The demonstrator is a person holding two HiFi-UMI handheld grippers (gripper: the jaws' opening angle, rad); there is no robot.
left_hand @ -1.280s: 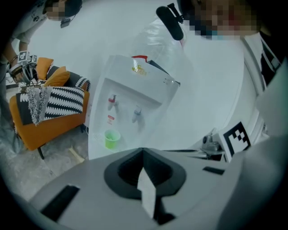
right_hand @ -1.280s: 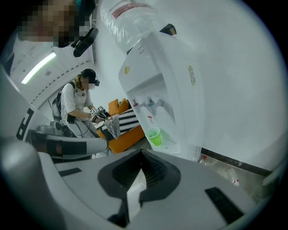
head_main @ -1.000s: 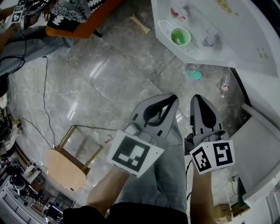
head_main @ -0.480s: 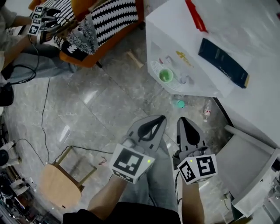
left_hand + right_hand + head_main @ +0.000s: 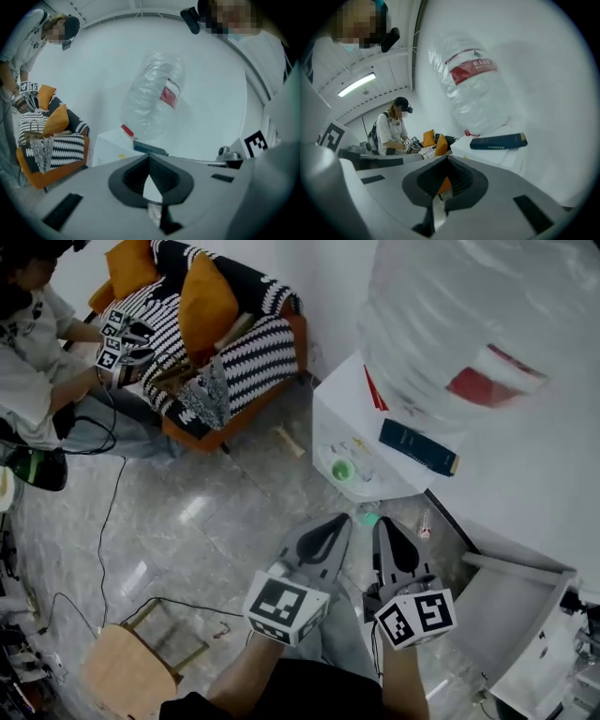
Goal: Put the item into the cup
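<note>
A green cup [image 5: 341, 470] stands on a white round tray [image 5: 330, 461] at the near edge of a small white table [image 5: 349, 395]. Small pale items lie beside the cup, too small to tell apart. My left gripper [image 5: 336, 524] and right gripper [image 5: 385, 527] hang side by side over the floor, short of the table and below the cup in the head view. Both are shut with nothing between the jaws. The left gripper [image 5: 149, 158] view looks at the table's side. In the right gripper [image 5: 447, 159] view the table top lies ahead.
A dark blue box [image 5: 419, 447] lies on the table under a big clear water bottle [image 5: 487, 324] with a red label. A teal object [image 5: 370, 518] and a small bottle [image 5: 424, 527] lie on the floor. A striped sofa [image 5: 220, 352], a seated person [image 5: 37, 381], a wooden stool [image 5: 127, 667].
The head view has swung up and back, so the table and cup look smaller and farther. Both grippers stay shut, side by side, low in the picture.
</note>
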